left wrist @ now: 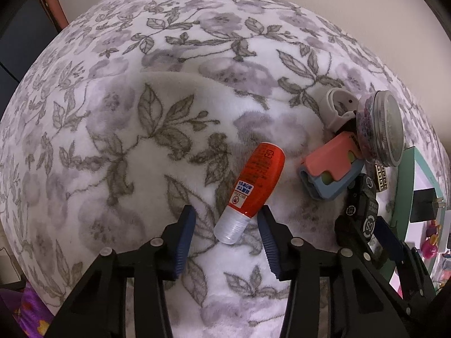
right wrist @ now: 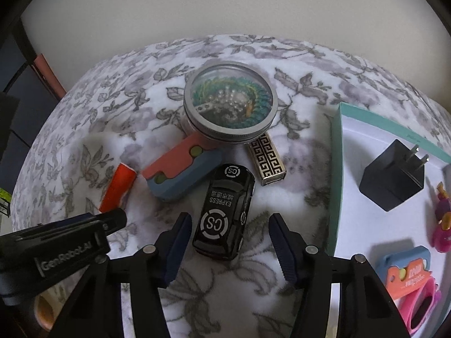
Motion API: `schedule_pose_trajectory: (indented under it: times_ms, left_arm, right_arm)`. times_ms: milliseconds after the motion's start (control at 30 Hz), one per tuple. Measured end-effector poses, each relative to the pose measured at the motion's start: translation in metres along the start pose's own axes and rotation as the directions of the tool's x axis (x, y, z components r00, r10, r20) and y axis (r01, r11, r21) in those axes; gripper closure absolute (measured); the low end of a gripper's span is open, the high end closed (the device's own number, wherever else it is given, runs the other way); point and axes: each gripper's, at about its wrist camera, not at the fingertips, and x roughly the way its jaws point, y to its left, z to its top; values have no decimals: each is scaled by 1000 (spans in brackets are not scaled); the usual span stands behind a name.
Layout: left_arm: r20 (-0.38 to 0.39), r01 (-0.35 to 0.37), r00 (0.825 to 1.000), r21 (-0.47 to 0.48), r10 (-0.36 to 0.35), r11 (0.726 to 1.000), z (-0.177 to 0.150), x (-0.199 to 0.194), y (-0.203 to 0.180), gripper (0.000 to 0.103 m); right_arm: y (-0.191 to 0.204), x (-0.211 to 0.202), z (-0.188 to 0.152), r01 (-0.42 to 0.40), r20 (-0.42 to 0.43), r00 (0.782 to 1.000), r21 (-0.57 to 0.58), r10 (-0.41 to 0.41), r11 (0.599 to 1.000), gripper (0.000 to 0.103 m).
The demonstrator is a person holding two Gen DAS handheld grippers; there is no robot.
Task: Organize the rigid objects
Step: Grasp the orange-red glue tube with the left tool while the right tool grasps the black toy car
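Observation:
A red bottle with a clear cap lies on the floral blanket. My left gripper points down over it, and its cap end sits between the open jaws. The right finger is close against the bottle; the left finger stands apart. In the right wrist view a black toy car marked "CS" lies lengthwise between the jaws of my right gripper, with a gap on each side. The red bottle shows at the left there, beside the left gripper's body.
A pink-and-blue case, a metal-lidded jar of beads and a gold patterned case lie just beyond the car. To the right, a teal-rimmed box holds a black plug adapter, pink toys and pink sunglasses.

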Motion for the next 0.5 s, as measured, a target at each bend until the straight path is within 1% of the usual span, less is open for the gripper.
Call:
schedule_pose_trajectory:
  times_ms: [133,233,333,500]
  left_arm:
    - [2,1,1000,10,-1,1000,4,1,2,55]
    - [7,1,1000,14,-1,1000,7,1,-1,55]
    - [11,-8,1000,26,8,1000,9,1,-3,55]
    - [24,-5,1000,37,4,999,6,-4,-15,64]
  right_arm:
    - [1,2,1,9,7,1000,-5,-9,1000,43]
    - [2,3,1,23,11,1000,-9,-23,1000,47]
    - [0,2,2,18,13,1000,0,-18,1000,50]
    - [-3,2,2,8,14,1000,2,-8,1000,53]
